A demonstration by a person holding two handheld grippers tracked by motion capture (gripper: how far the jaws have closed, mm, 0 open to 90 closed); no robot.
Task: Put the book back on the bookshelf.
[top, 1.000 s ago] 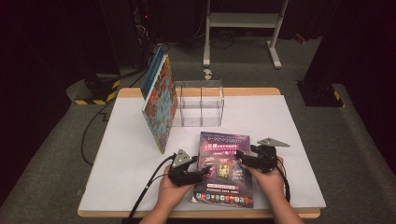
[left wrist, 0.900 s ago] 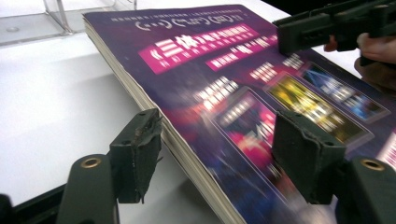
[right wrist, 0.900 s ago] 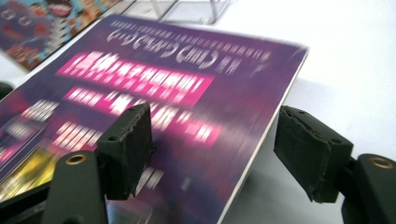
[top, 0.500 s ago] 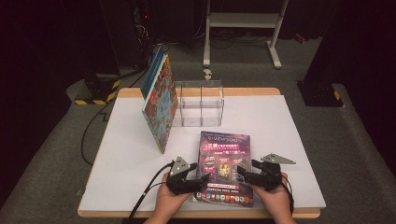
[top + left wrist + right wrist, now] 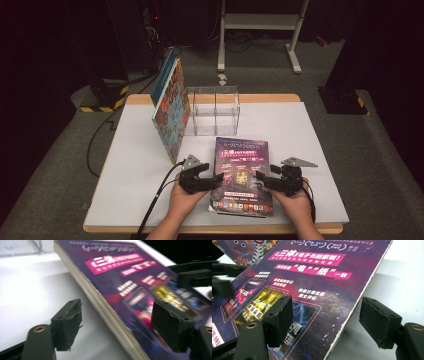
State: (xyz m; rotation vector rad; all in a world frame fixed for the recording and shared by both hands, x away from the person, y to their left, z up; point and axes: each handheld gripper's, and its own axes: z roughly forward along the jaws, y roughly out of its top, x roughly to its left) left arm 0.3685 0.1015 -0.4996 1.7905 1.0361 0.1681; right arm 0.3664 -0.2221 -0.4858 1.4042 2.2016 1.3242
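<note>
Straddling the purple book's (image 5: 241, 175) opposite edges, our left gripper (image 5: 216, 181), just widened, and right gripper (image 5: 260, 179) stand released.

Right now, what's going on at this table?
A person holds a claw in each hand at the two sides of a purple book lying flat on the white table. The left claw has just been opening; the book's left edge sits between its jaws, unpressed. The right claw straddles the right edge, also open. A colourful book leans against a clear holder behind.
</note>
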